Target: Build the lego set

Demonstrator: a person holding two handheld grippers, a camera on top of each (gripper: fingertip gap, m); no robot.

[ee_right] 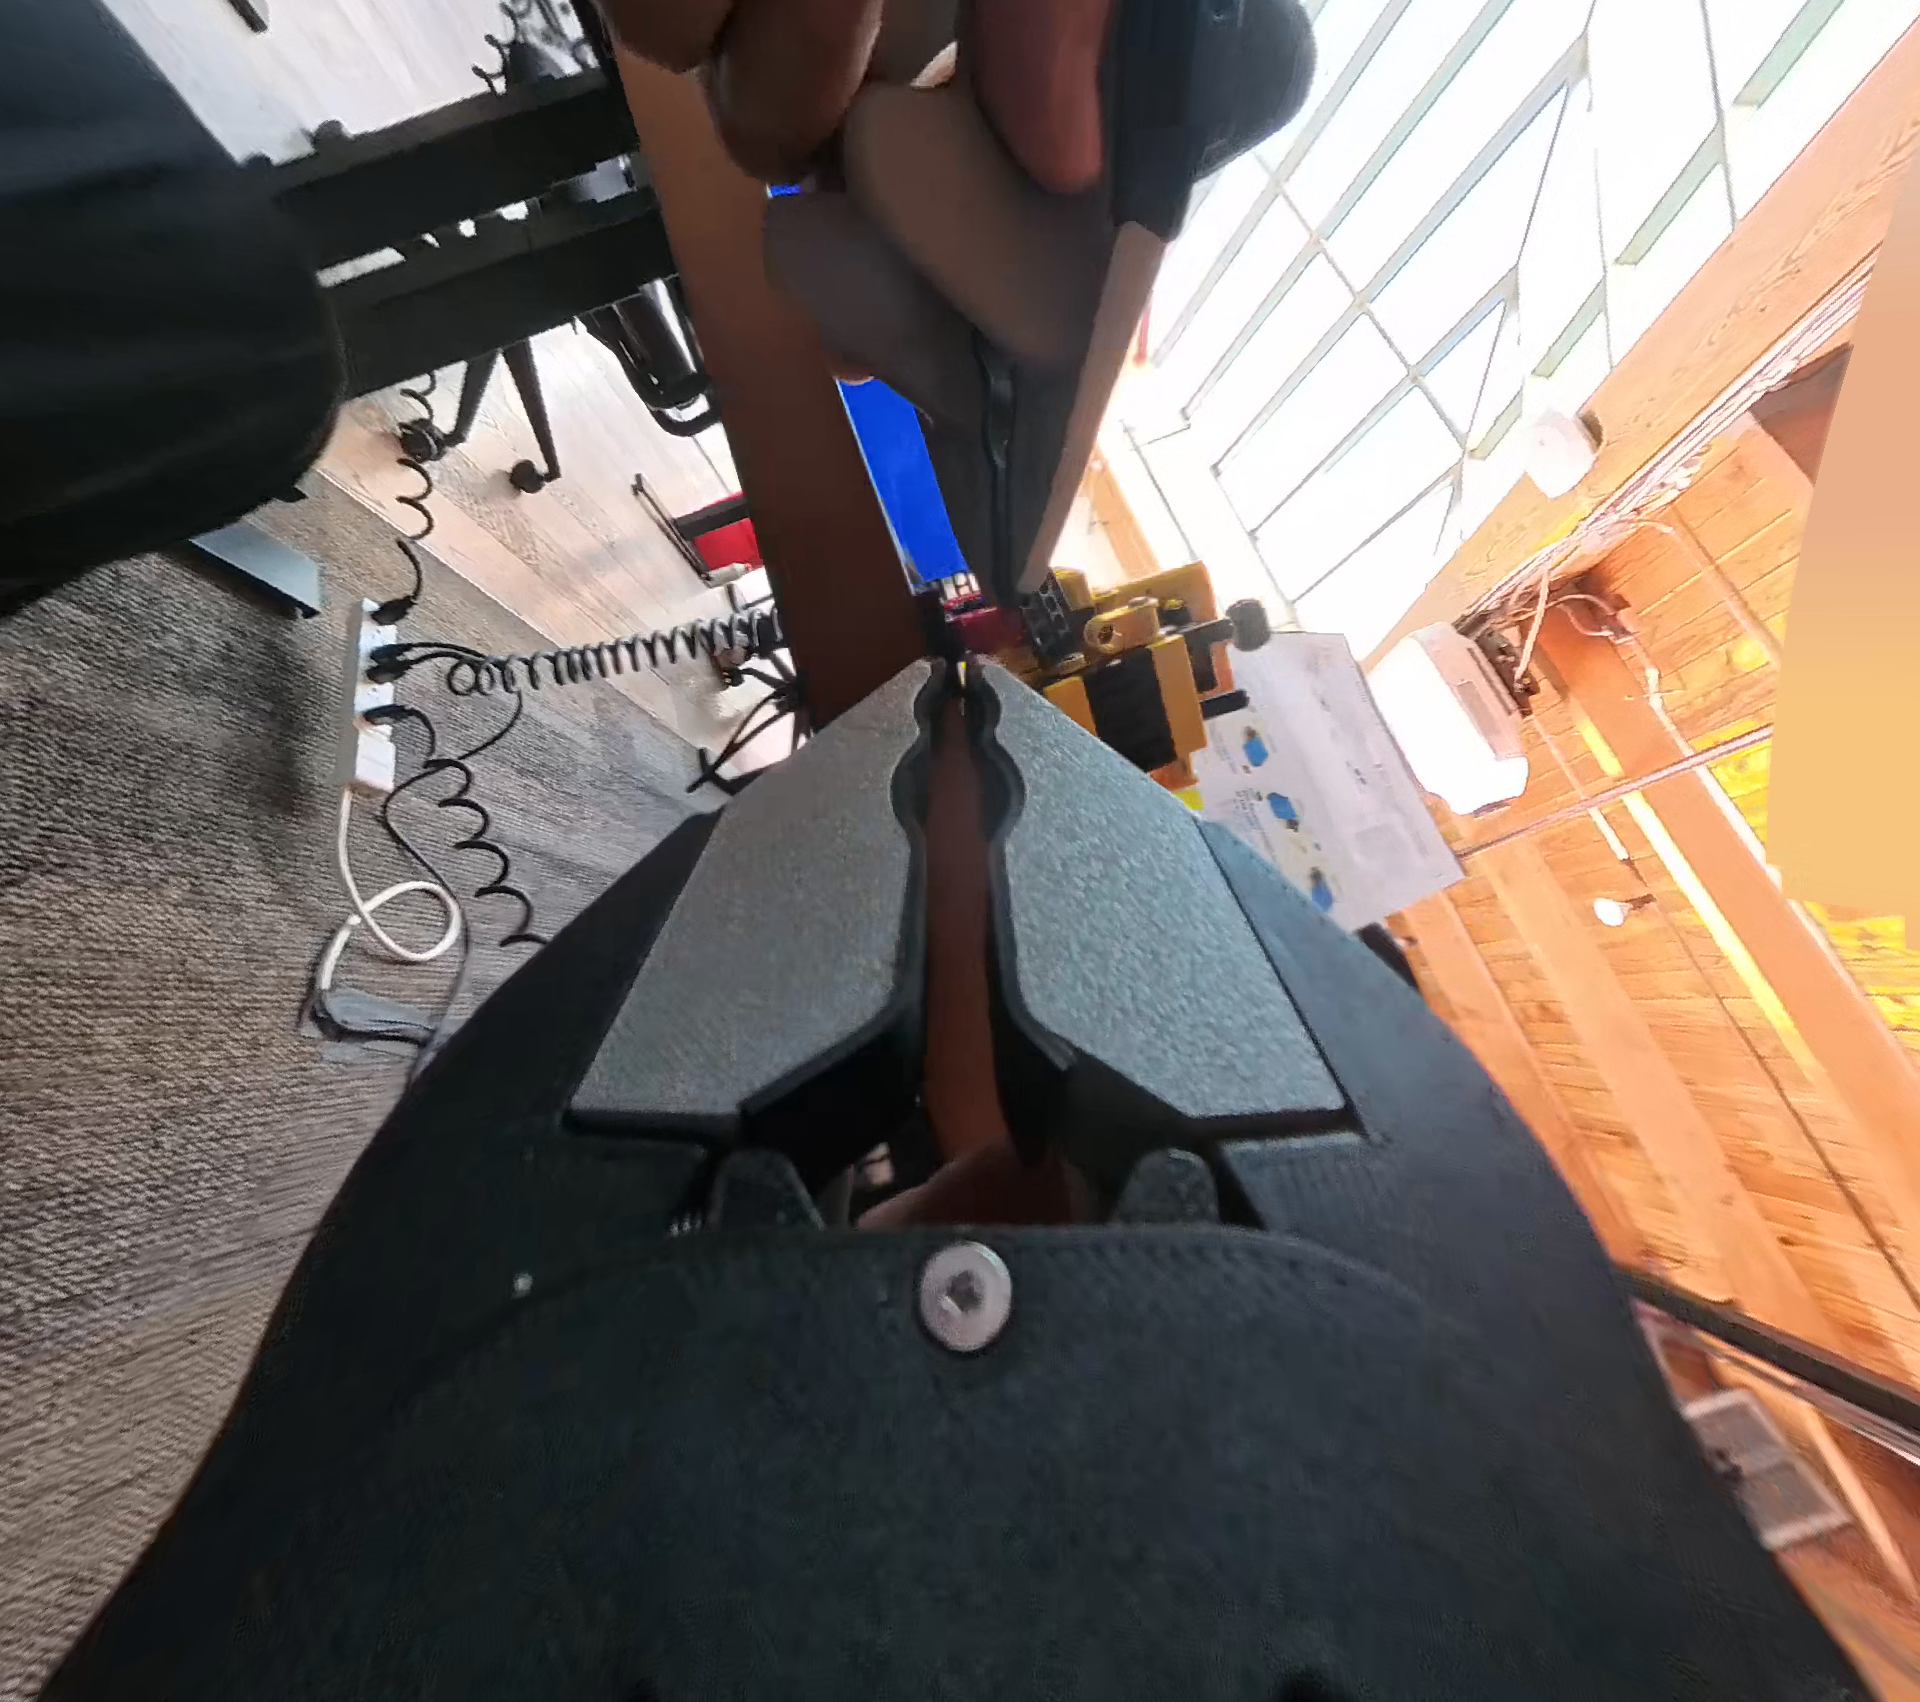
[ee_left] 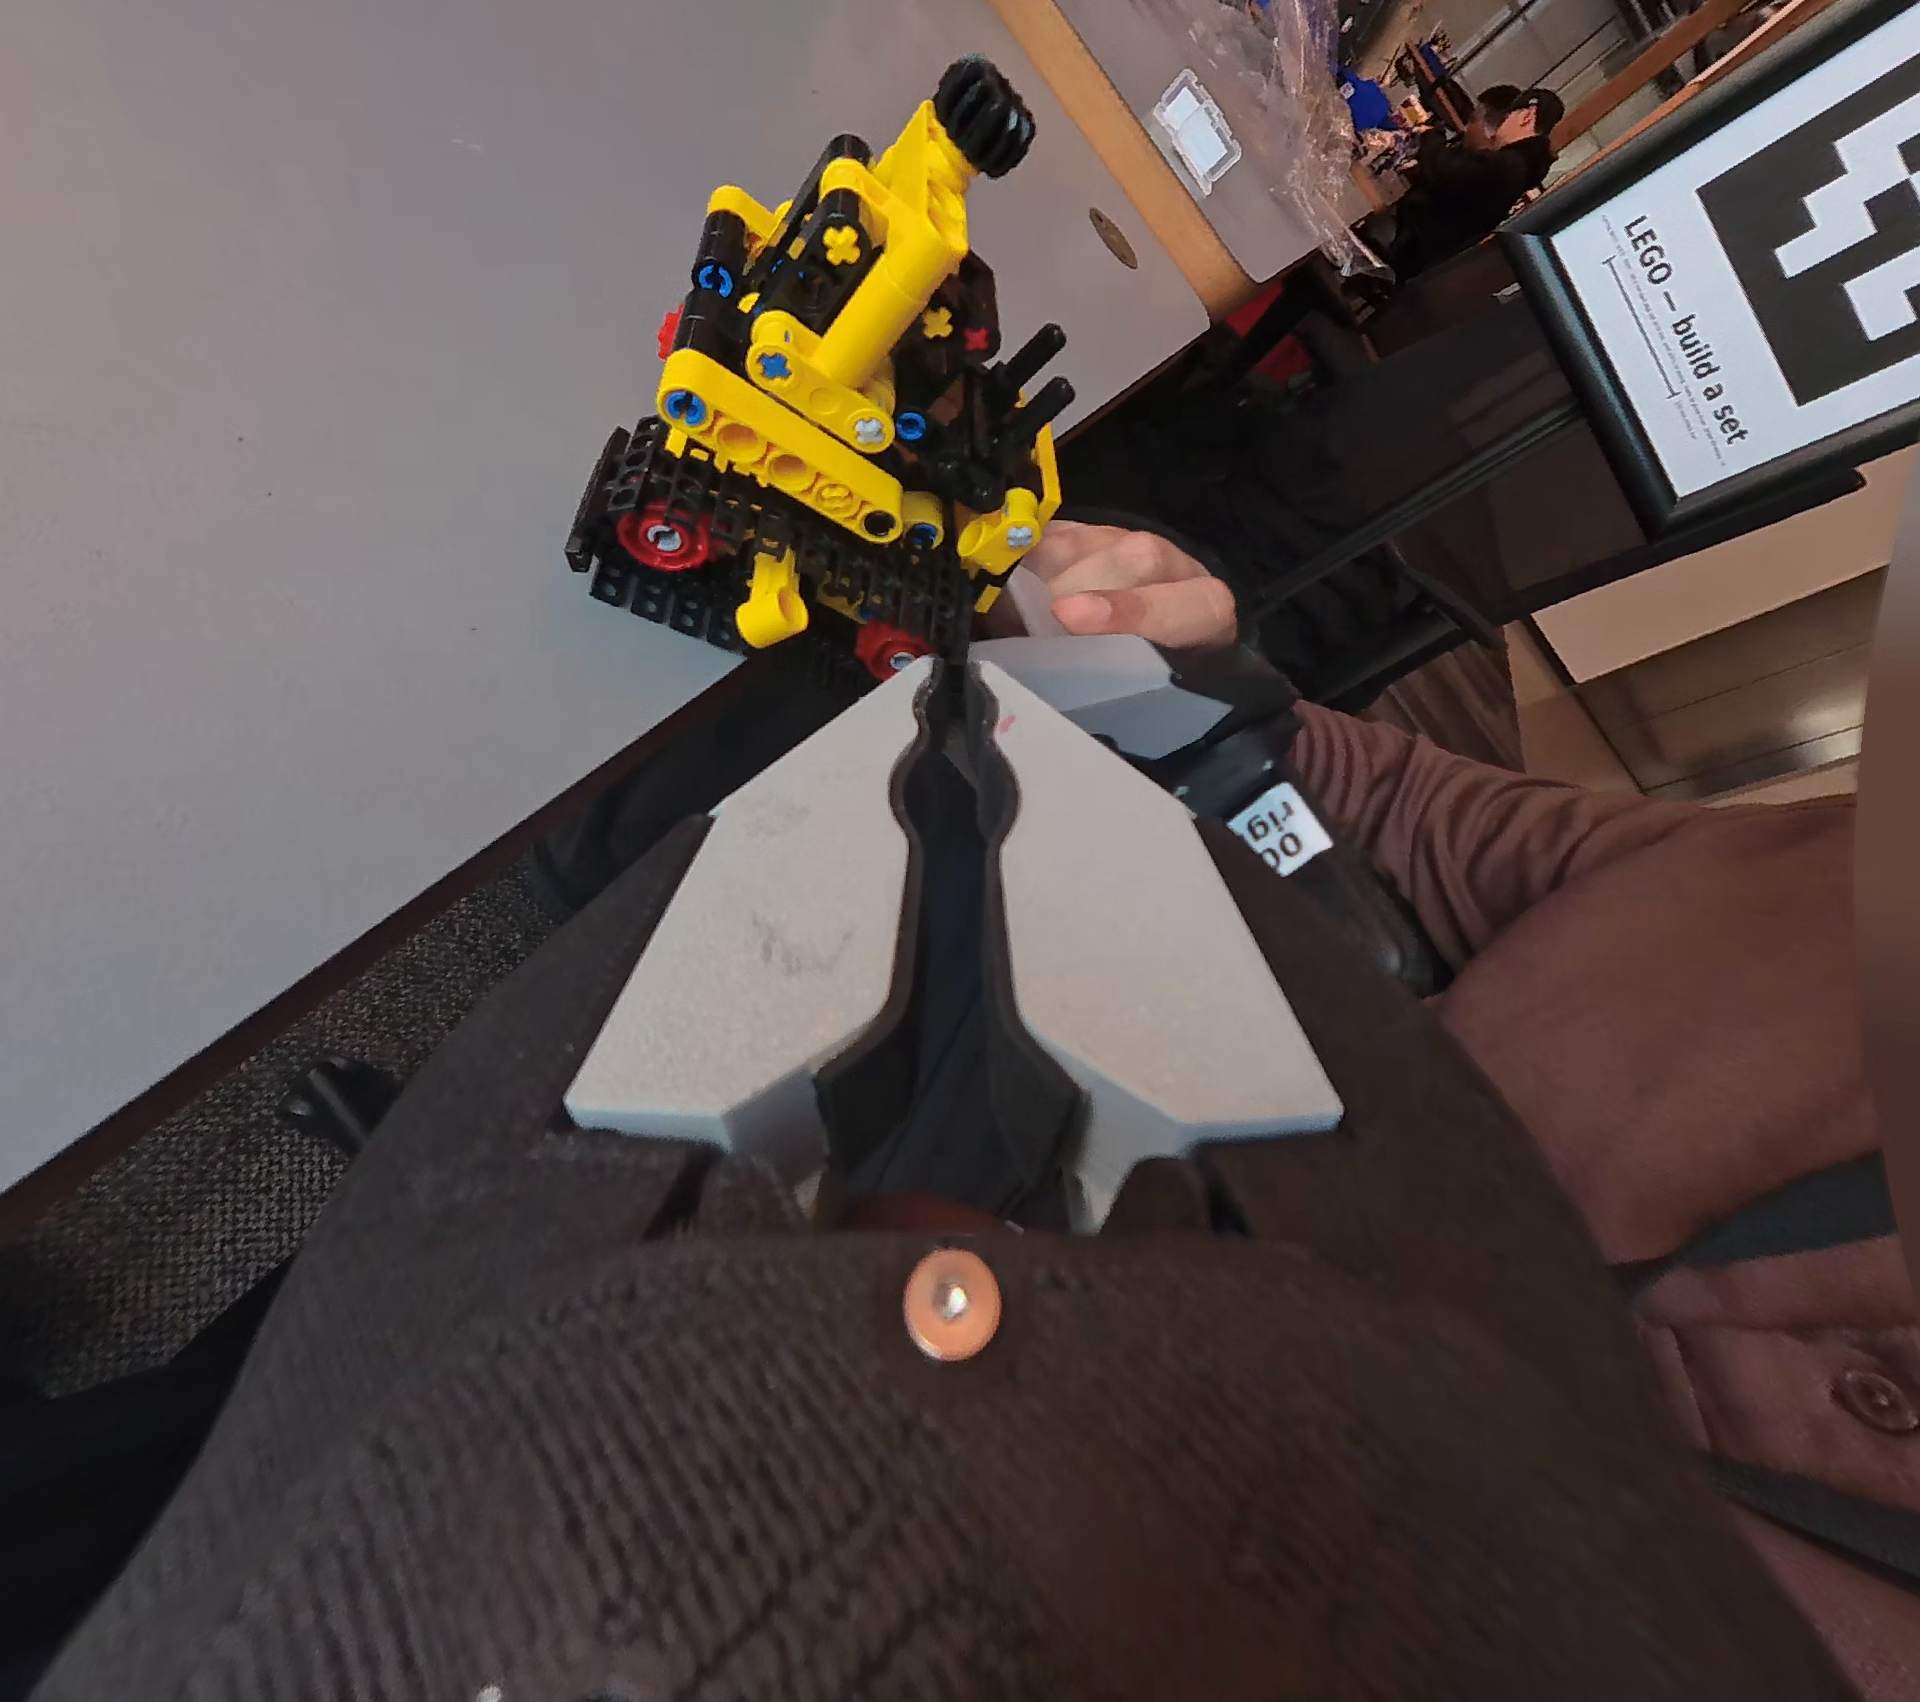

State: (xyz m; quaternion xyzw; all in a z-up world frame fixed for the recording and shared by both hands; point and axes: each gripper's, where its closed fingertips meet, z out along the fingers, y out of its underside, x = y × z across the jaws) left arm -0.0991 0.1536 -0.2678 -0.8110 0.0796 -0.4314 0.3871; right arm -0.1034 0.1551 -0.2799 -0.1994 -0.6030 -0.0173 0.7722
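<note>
Over table (ee_left: 260, 302), model (ee_left: 821, 405) seemingly at pinched tips.

Pale grey table (ee_left: 260, 302), grey carpet (ee_right: 125, 769), bright glass roof (ee_right: 1455, 146), wooden wall (ee_right: 1714, 364)

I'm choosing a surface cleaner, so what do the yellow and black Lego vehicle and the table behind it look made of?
Lego vehicle: hard moulded plastic, glossy; the yellow beams carry sharp highlights and crisp pin holes. The black toothed knob at its top looks like duller plastic, possibly rubber.

Table: smooth, matte pale grey top, probably laminate, with a dark edge band; what lies under the surface cannot be told.
</note>
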